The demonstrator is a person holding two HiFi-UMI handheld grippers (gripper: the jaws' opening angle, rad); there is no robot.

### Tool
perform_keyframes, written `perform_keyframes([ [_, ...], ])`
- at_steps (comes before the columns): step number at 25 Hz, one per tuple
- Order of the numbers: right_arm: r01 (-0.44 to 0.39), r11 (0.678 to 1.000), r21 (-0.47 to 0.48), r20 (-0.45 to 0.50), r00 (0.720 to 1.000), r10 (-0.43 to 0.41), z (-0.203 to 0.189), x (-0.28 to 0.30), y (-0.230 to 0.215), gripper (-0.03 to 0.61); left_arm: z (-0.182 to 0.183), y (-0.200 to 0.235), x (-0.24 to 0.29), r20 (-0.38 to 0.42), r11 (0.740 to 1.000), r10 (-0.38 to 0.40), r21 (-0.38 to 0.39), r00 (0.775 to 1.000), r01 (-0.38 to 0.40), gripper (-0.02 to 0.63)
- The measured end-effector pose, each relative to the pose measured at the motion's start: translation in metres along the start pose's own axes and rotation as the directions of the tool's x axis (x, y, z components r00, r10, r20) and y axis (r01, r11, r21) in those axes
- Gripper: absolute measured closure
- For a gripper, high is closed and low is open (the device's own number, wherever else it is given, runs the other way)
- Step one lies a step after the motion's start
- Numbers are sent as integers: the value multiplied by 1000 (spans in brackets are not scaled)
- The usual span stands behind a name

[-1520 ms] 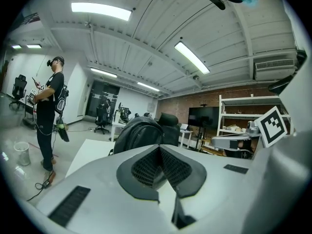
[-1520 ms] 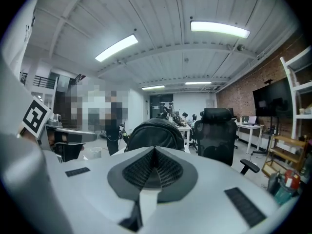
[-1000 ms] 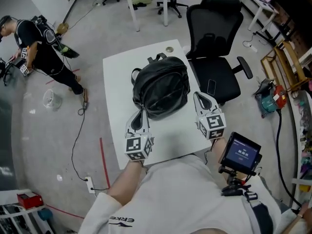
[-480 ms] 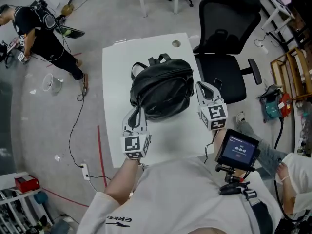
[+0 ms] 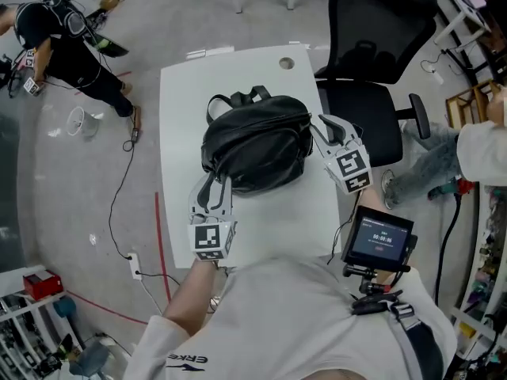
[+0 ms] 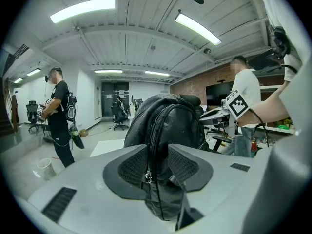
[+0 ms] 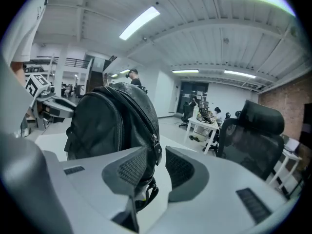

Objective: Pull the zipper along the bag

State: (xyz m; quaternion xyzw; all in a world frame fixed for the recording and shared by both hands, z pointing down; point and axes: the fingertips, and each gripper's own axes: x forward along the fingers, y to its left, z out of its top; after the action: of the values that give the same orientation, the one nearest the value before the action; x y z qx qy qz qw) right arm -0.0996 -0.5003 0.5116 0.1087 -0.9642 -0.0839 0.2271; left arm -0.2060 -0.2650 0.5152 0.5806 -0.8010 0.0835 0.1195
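Straddling the backpack (image 5: pixel 257 137) from two sides is, we judge, our set-up for the pull: one gripper to steady the bag and the other to take a zipper tab. The backpack sits near the middle of the white table (image 5: pixel 178 93).

Our left gripper (image 5: pixel 214 188) meets it at its 7 o'clock corner. Its fingers have just been opening and now stand wide apart, with the bag's end seam and a small zipper pull (image 6: pixel 147 176) between them, not pinched as far as we can see.

Our right gripper (image 5: pixel 326 127) comes in at 3 o'clock. Its fingers have also just been opening and are parted around a second zipper pull (image 7: pixel 156 144), which hangs by one pad with a clear gap on the other side.

Both grippers point toward the bag, tipped a little downward, and our left forearm (image 5: pixel 190 295) reaches up from 6 o'clock.
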Motion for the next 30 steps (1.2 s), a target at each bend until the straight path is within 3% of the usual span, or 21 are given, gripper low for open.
perform_keyframes([
  [7,-201,972,-124,-46,979,197,-6,21,2,463,-5,0,6,-26,1000,3,0,1000,-3,503],
  [16,-427,892,-145,-82,904,419,-10,30,5,463,-8,1,12,-41,1000,-6,-1,999,6,503],
  [19,-458,874,-159,-92,889,449,-11,30,5,463,-8,1,15,-45,1000,-2,-1,999,2,503],
  [23,-450,865,-222,-142,892,428,-16,23,1,466,-9,1,15,-49,1000,5,3,999,-4,503],
  [25,-435,872,-227,-138,900,413,-16,18,-2,502,-10,1,15,-51,1000,7,5,999,-7,503],
  [26,-424,879,-220,-121,905,407,-14,16,-4,550,-10,1,15,-51,1000,9,4,999,-9,503],
  [28,-421,885,-198,-86,907,412,-10,15,-7,552,-10,2,15,-52,1000,12,1,999,-12,503],
  [30,-457,868,-195,-97,889,447,-10,15,-5,549,-10,1,15,-55,1000,13,4,998,-13,503],
])
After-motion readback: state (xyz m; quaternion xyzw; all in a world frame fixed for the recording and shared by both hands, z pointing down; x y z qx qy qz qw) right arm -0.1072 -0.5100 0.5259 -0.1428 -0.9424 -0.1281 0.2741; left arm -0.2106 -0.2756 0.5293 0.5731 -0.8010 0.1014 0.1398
